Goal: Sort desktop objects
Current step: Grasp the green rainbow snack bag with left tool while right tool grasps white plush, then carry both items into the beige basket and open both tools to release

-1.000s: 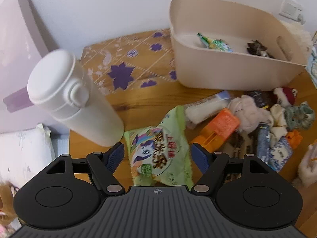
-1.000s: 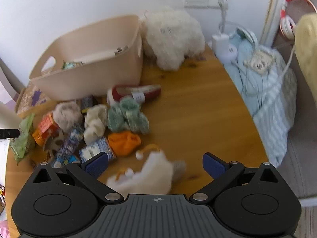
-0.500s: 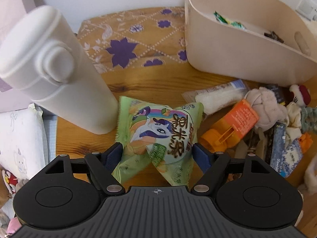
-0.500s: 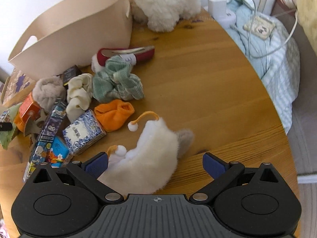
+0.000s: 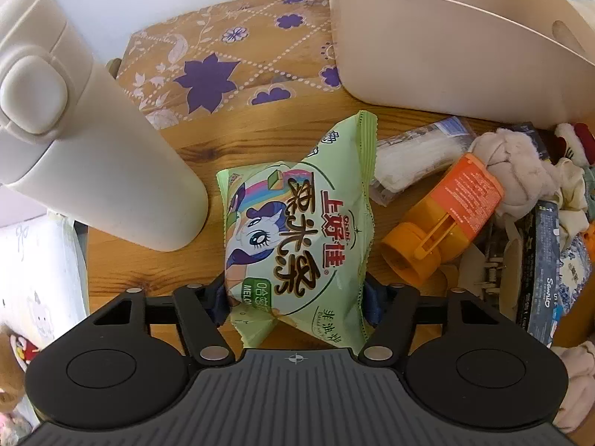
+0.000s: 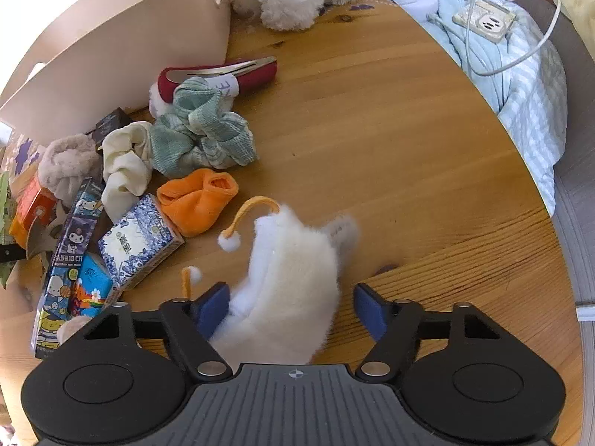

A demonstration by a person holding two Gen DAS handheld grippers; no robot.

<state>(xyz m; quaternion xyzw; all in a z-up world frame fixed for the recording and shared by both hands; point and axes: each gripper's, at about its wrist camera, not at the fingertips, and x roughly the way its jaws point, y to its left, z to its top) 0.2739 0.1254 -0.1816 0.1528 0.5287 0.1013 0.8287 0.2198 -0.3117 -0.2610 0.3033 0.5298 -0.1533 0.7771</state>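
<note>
My left gripper [image 5: 295, 306] is closing around the near end of the green snack bag [image 5: 297, 234], which lies flat on the wooden table [image 5: 148, 267]; both pads sit right at the bag's edges, though I cannot tell whether they are biting yet. My right gripper [image 6: 292, 308] is closing on the white plush toy [image 6: 293, 278]: one pad is against the fur, the other has a clear gap beside it. My worry on the left is that the bag is slick, crinkly film puffed with air, so the pads may pinch only the loose sealed edge and let it slide out on the lift, or squash what is inside. The tall white bottle [image 5: 93, 141] stands just beside it, smooth and top-heavy, and a careless swing could tip it. On the right, the toy is soft, deep pile that gives under pressure, so I could end up holding fur alone; its orange cord with pompoms [image 6: 238, 230] could snag the heap nearby. That heap is mixed: a glossy blue-patterned tissue pack [image 6: 139, 241], an orange fleece pouch [image 6: 197, 200], a ribbed green scrunchie [image 6: 204, 137] and a cream one. Farther off sits the smooth beige bin [image 6: 122, 41], its rim high enough to catch a dangling load.
</note>
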